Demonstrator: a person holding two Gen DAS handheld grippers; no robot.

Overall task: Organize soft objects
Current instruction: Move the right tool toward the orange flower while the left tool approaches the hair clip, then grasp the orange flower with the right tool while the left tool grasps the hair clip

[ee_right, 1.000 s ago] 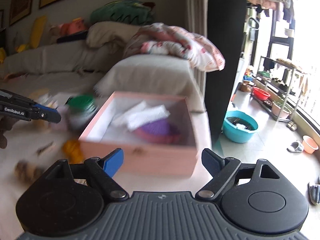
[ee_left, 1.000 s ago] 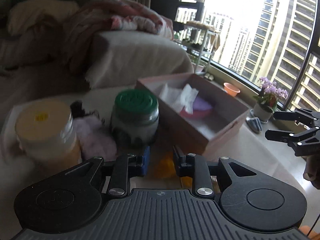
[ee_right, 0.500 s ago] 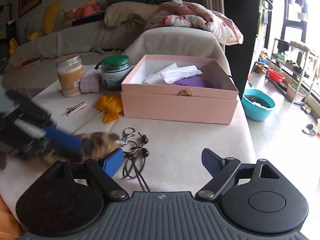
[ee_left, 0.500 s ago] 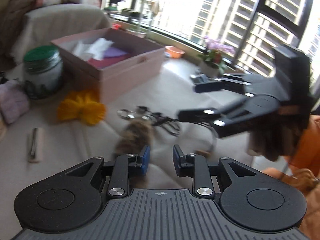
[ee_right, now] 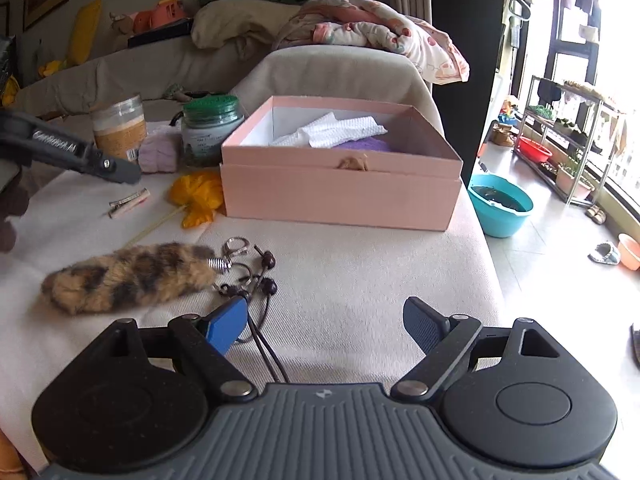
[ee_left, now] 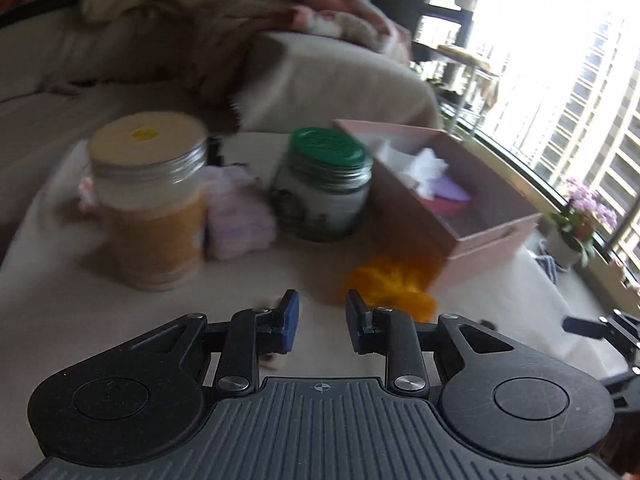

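Observation:
A pink open box (ee_right: 340,192) on the cloth-covered table holds a white cloth (ee_right: 332,134) and a purple soft item (ee_right: 364,145); it also shows in the left wrist view (ee_left: 472,236). A yellow fluffy item (ee_right: 198,196) lies at its left corner, just ahead of my left gripper (ee_left: 318,316), which is partly open and empty. A pale pink knitted item (ee_left: 240,216) lies between two jars. A brown furry tail keychain (ee_right: 128,276) lies ahead-left of my right gripper (ee_right: 324,322), which is wide open and empty.
A cork-wrapped jar (ee_left: 150,200) and a green-lidded jar (ee_left: 324,184) stand at the back left. A hair clip (ee_right: 128,202), a key ring and beaded cords (ee_right: 252,272) lie on the table. A sofa with pillows is behind. A teal basin (ee_right: 500,204) sits on the floor at right.
My left gripper has swung from the furry tail back toward the jars and the yellow item. The right gripper has stayed put, wide open. The tail lies free on the table.

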